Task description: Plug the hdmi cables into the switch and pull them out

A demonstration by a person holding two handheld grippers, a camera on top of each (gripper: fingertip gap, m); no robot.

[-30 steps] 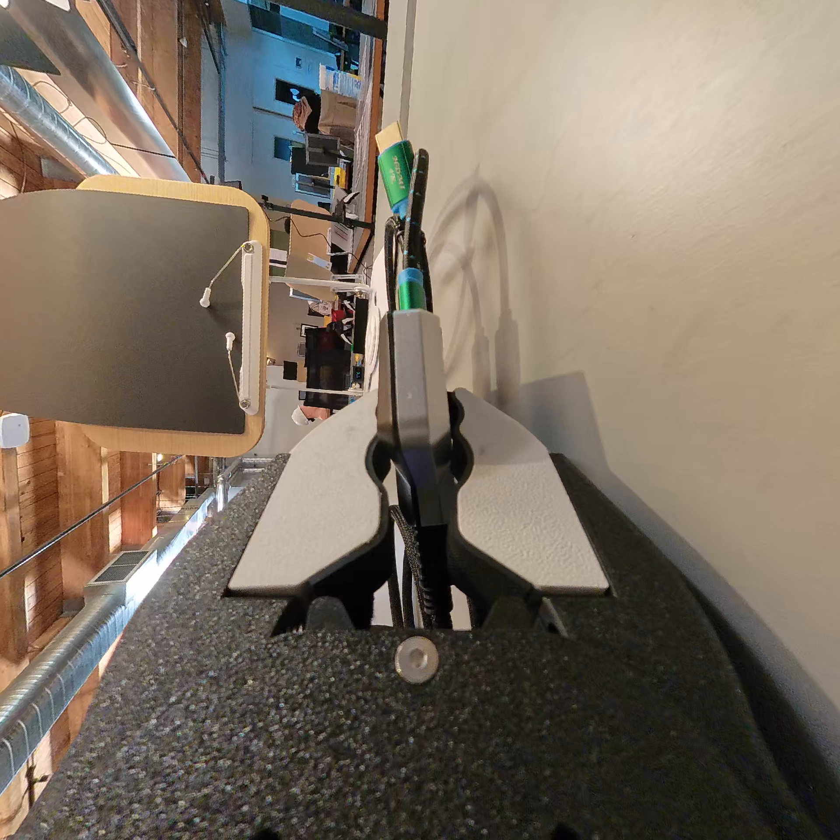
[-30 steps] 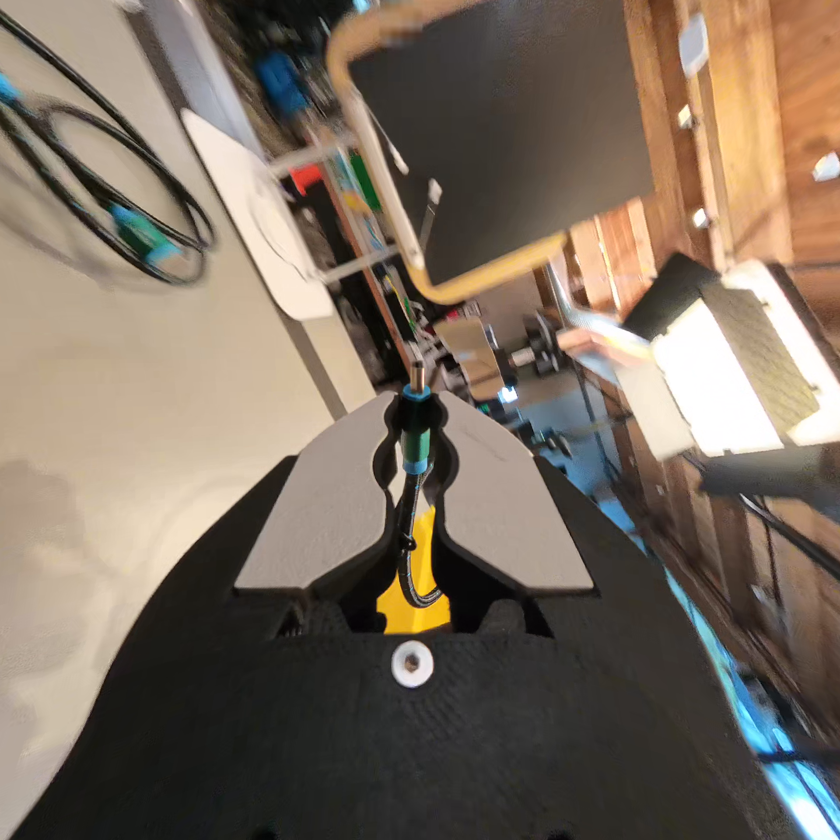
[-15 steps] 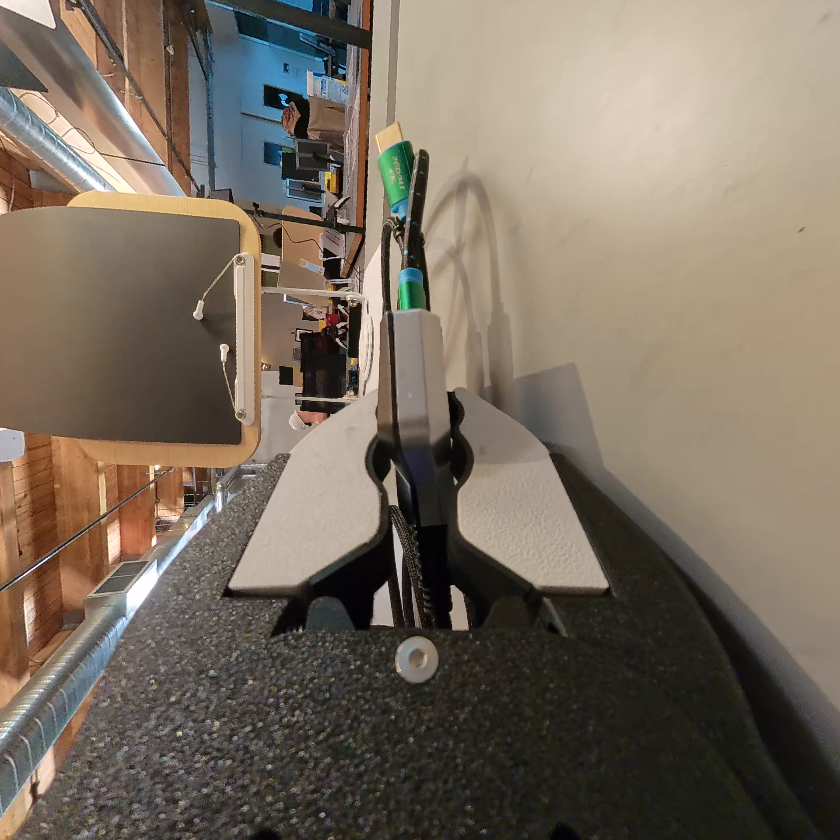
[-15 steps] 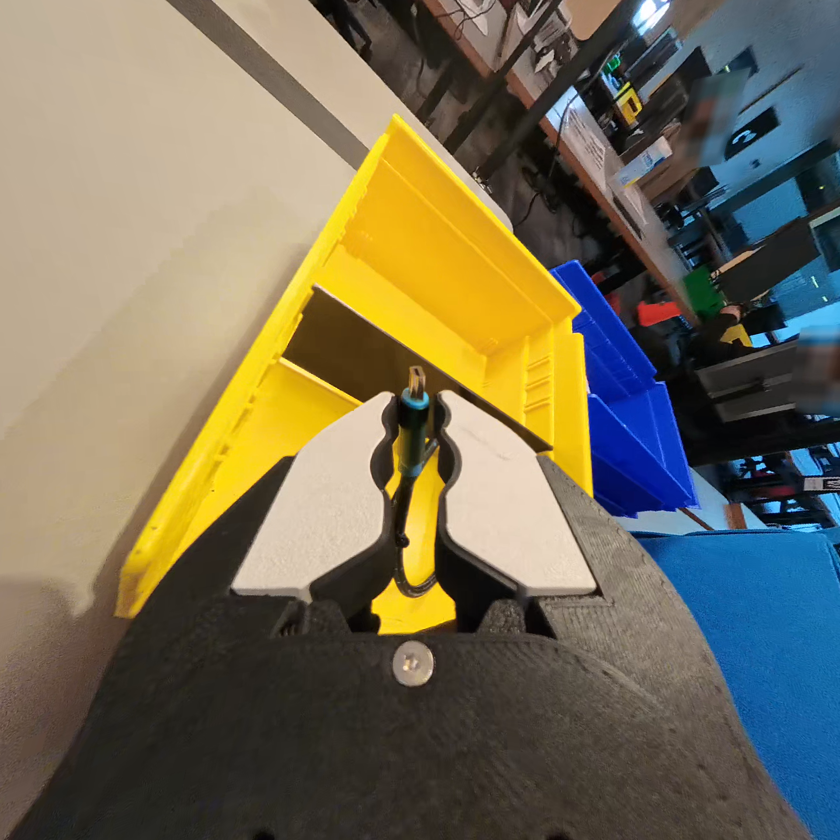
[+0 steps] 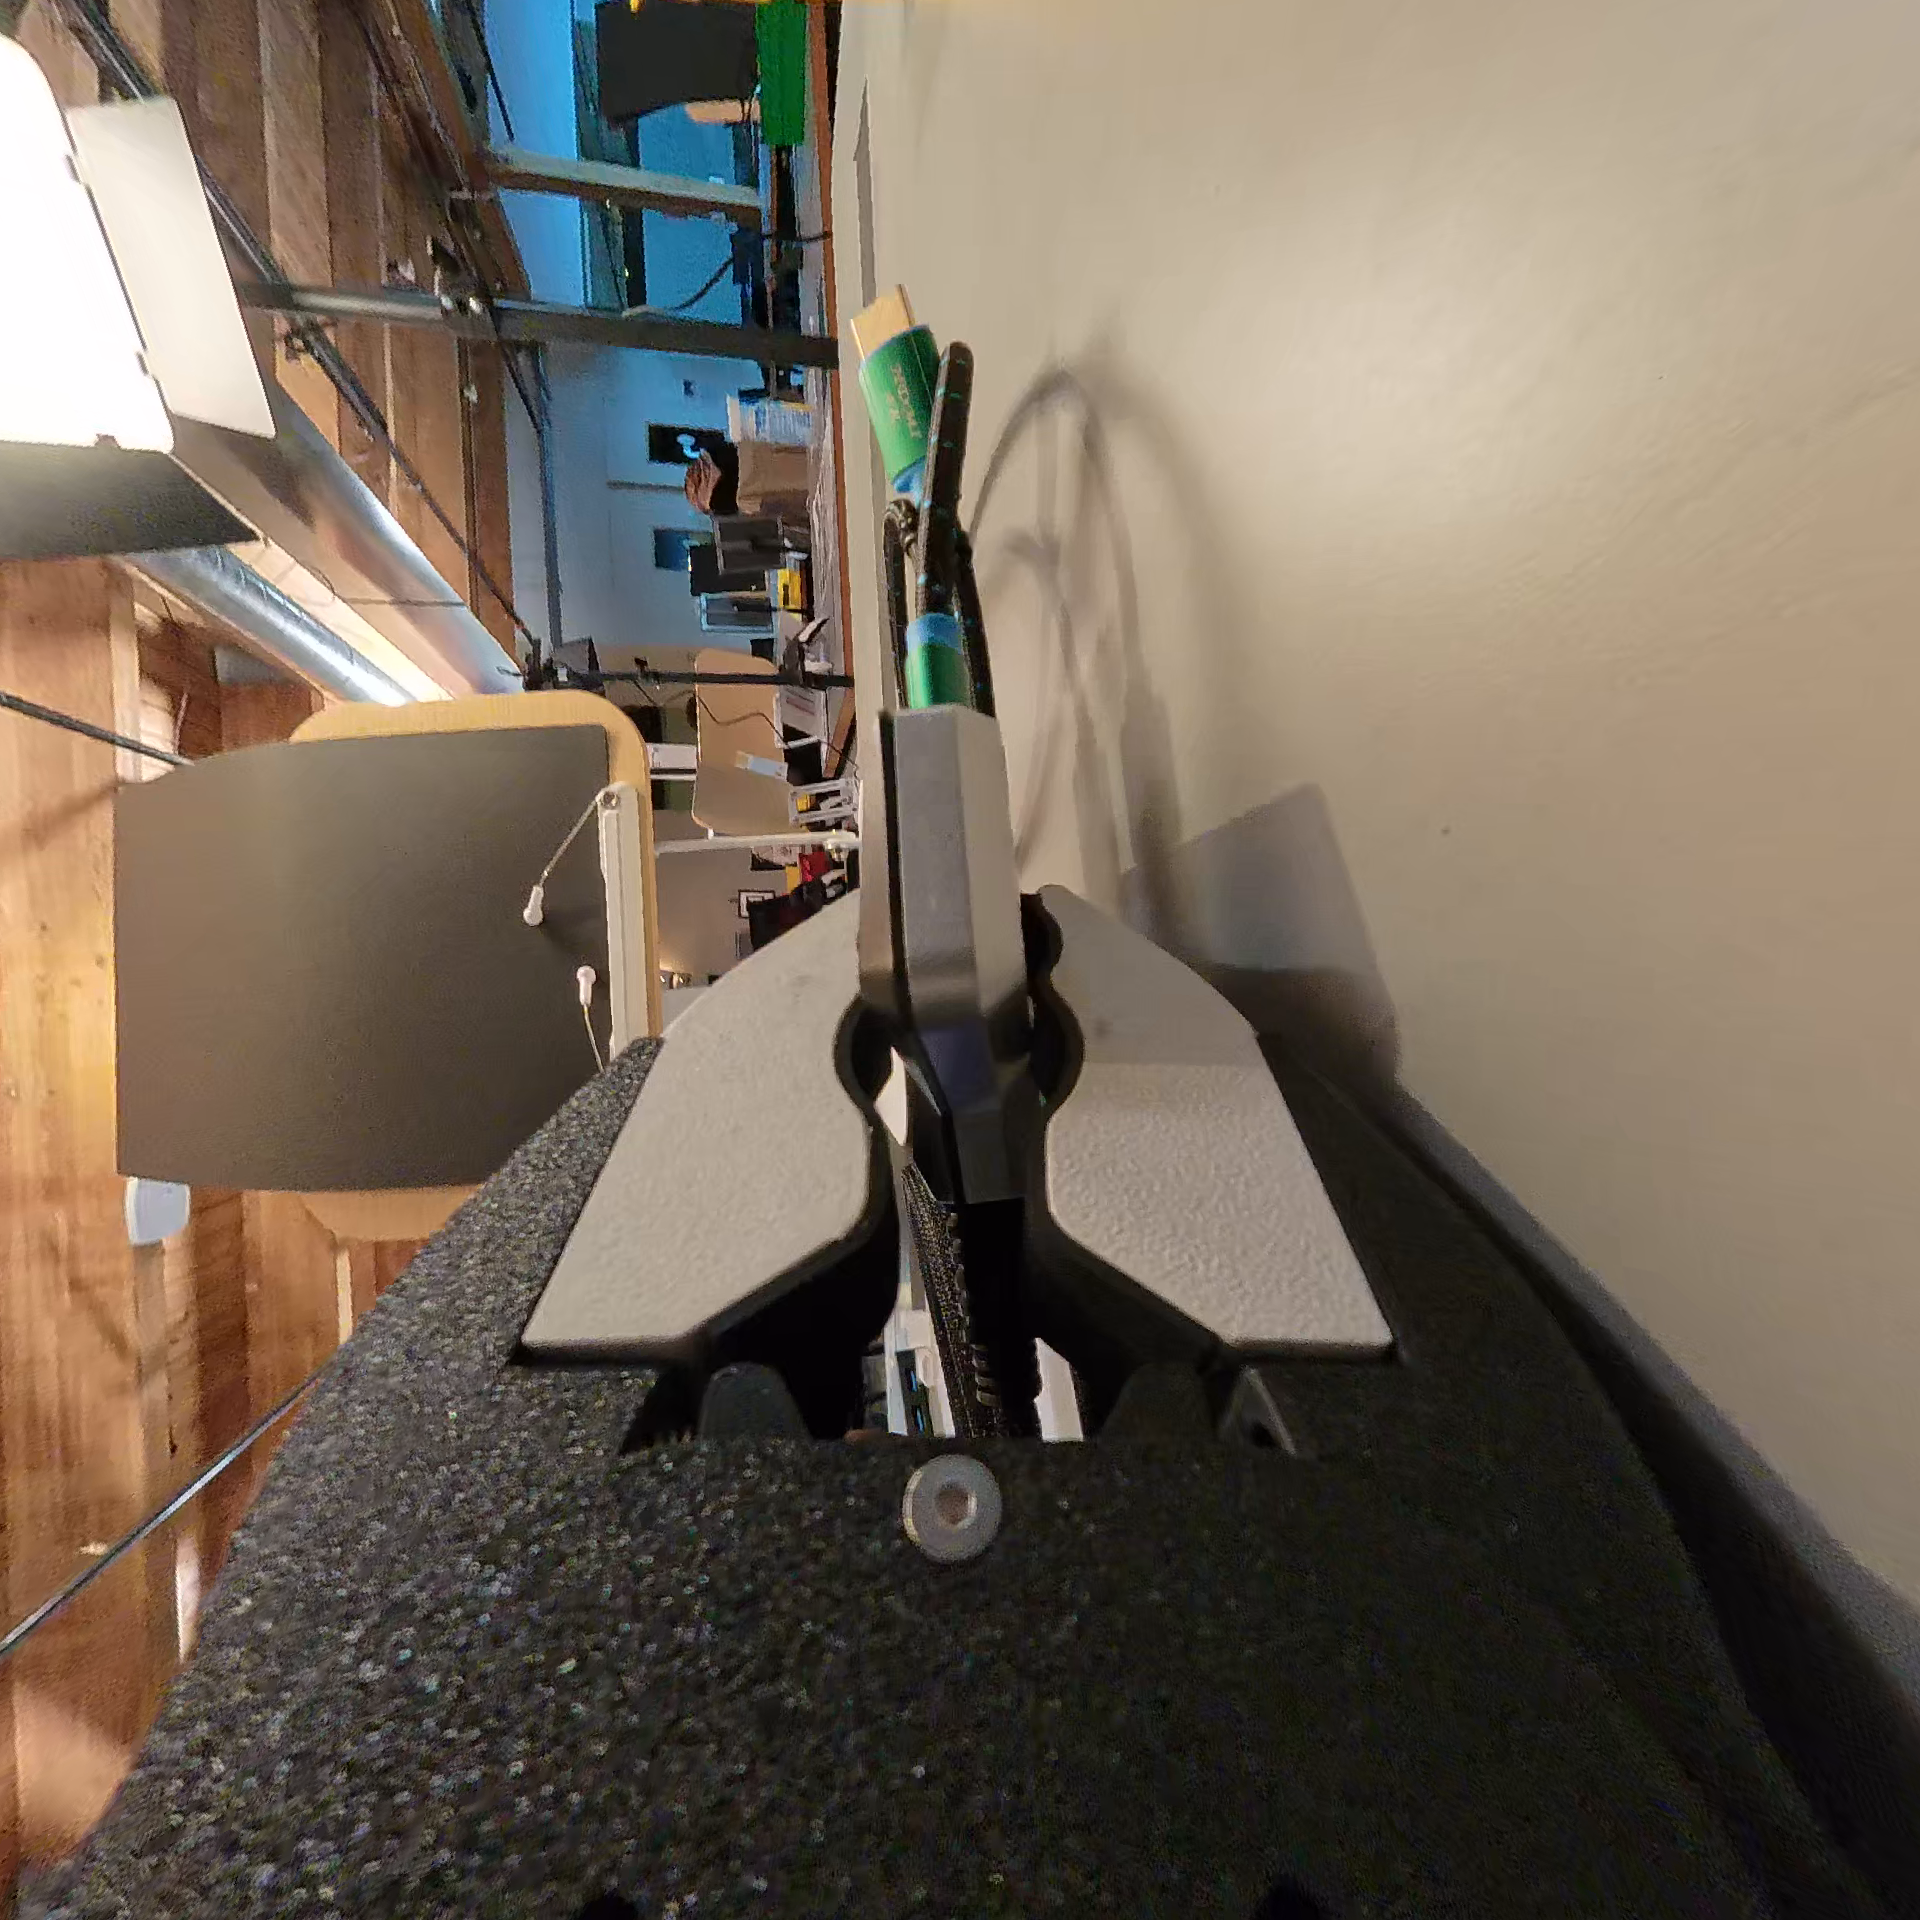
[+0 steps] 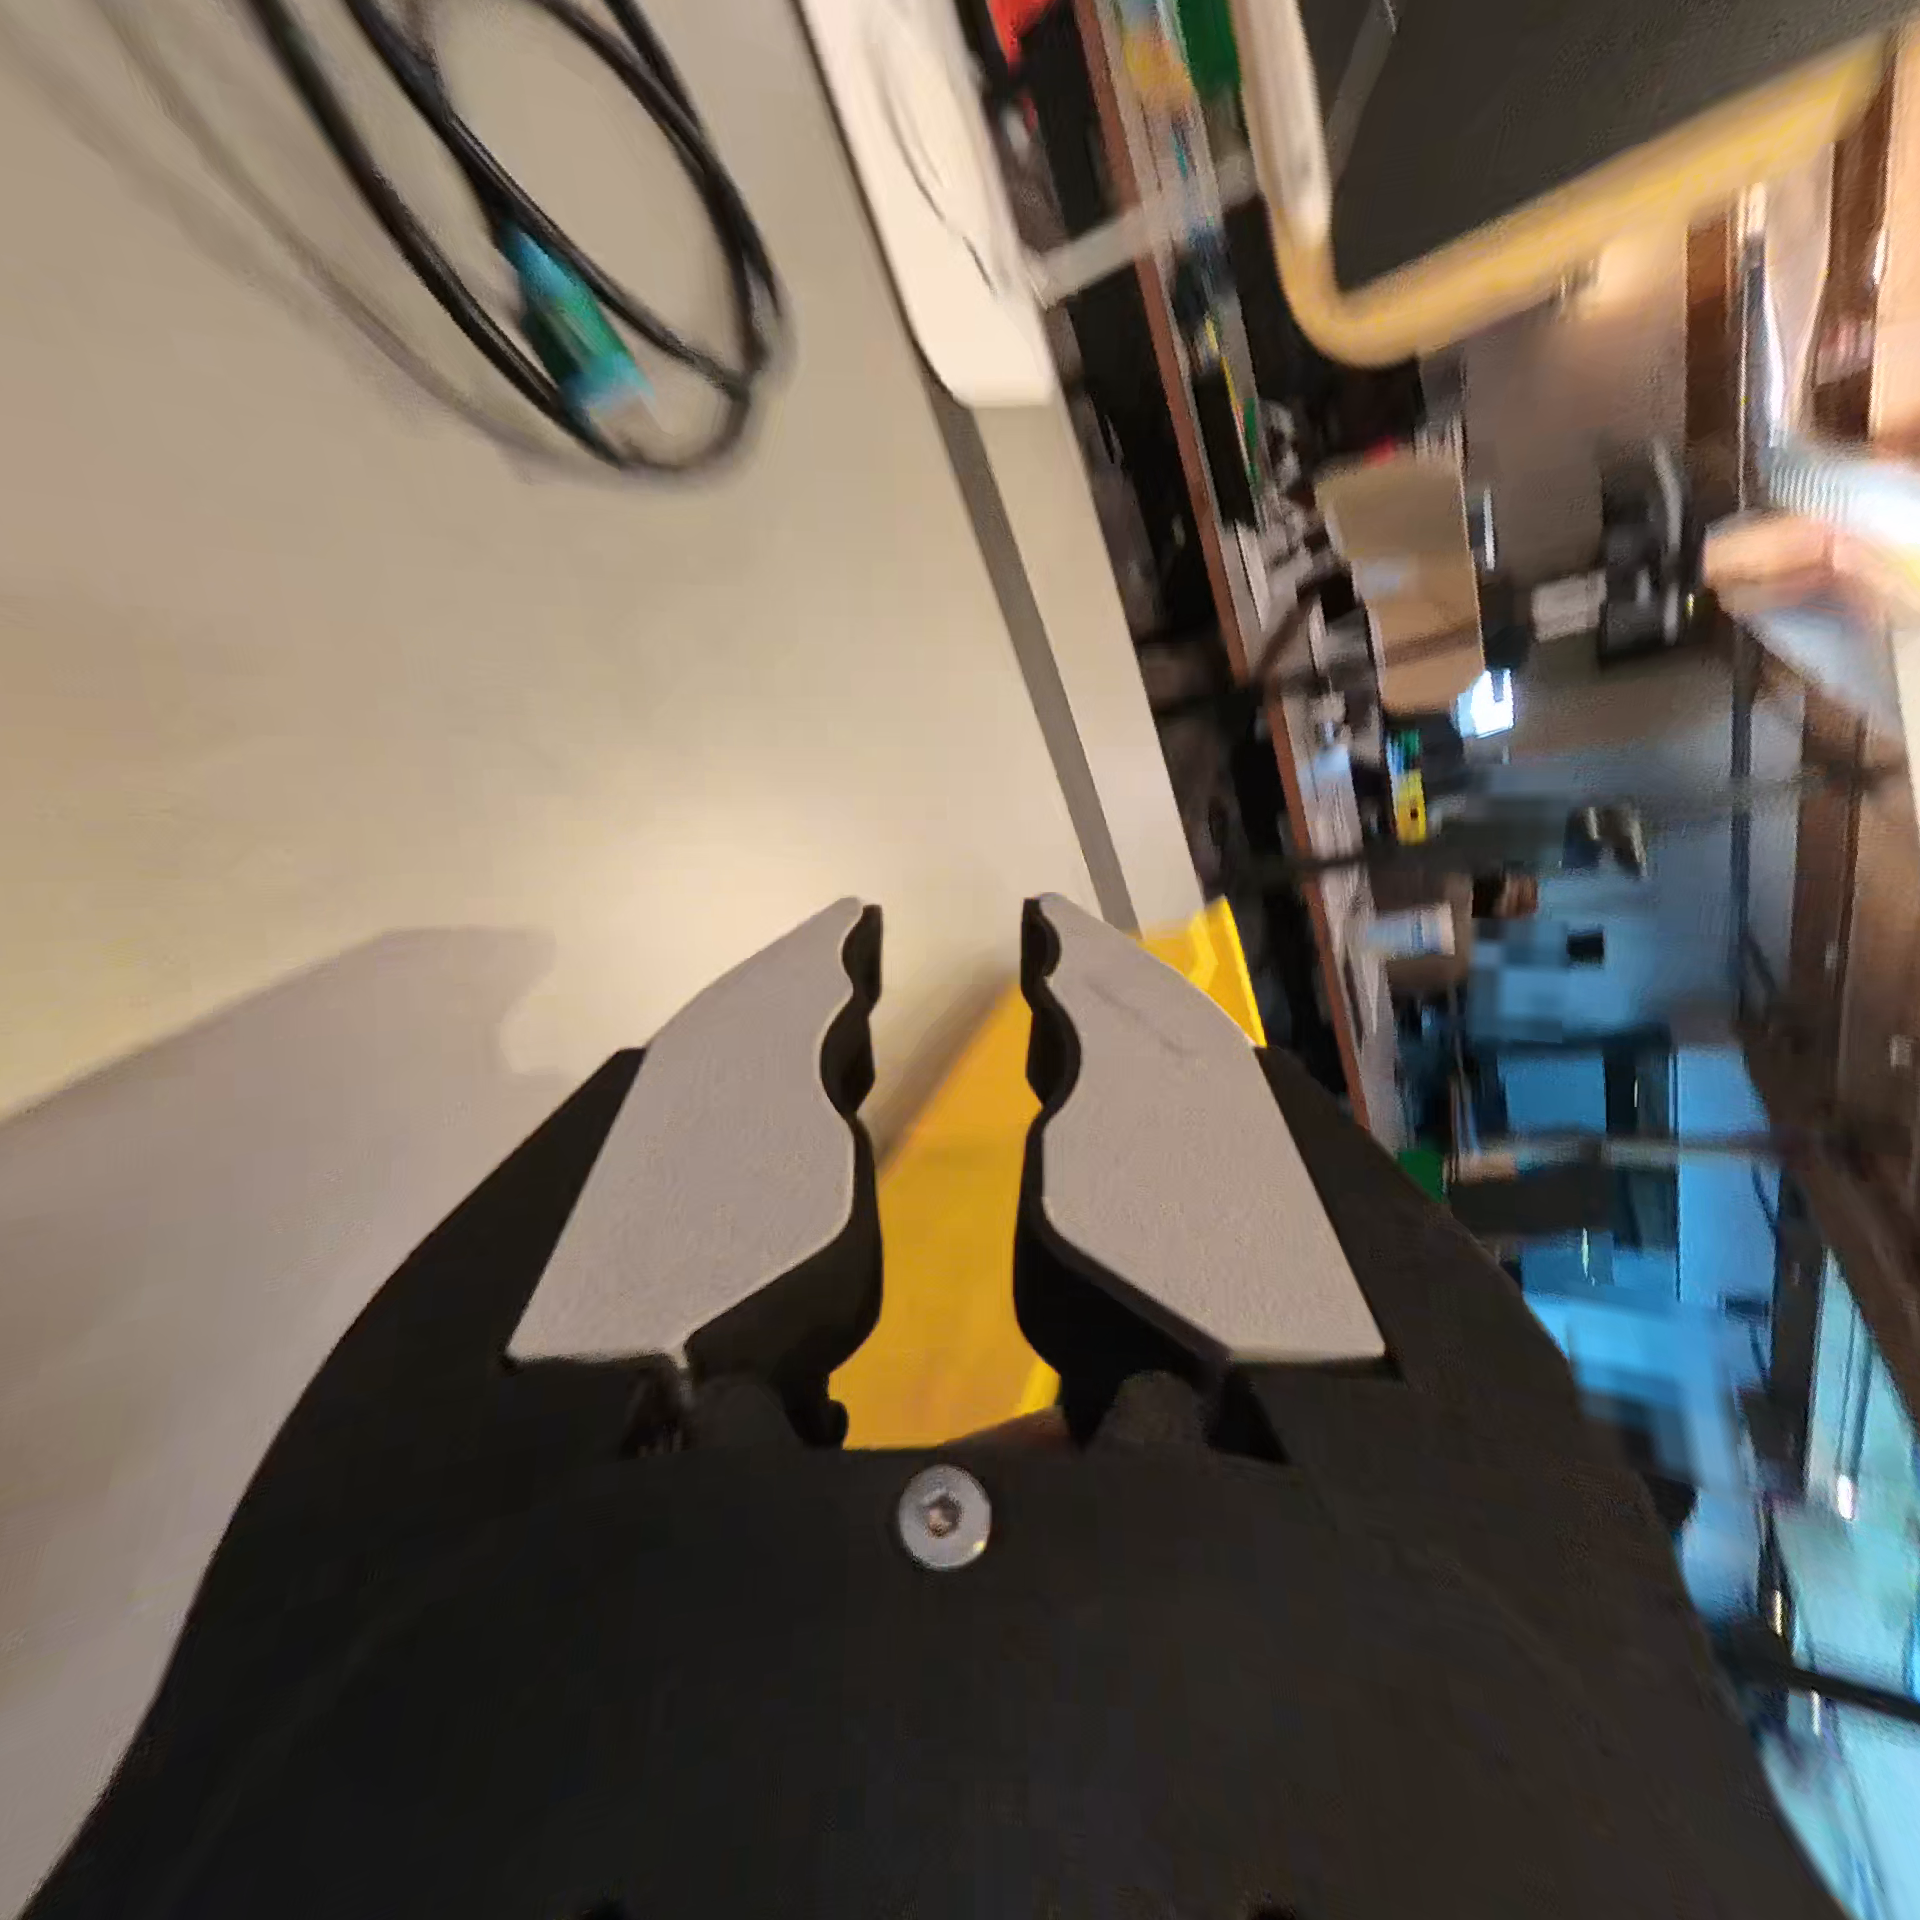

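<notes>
In the left wrist view my left gripper is shut on the grey HDMI switch, held edge-on beside the beige table. A green plug sits at the switch's far end, its black braided cable looping past it. A second green plug with a gold tip stands farther off. In the right wrist view my right gripper is open and empty over the table edge. A coil of black cable with a teal-green plug lies on the table at upper left.
A yellow bin lies under my right gripper at the table's edge. A white pad sits at the table's far end. Beyond it are a black panel with a wooden rim, desks and shelves. My right fingertips sit around 25 centimeters from my left ones.
My right gripper held a green plug, swung over the yellow bin, opened and let it go, then swung back towards the table. My left gripper kept its hold on the switch.
</notes>
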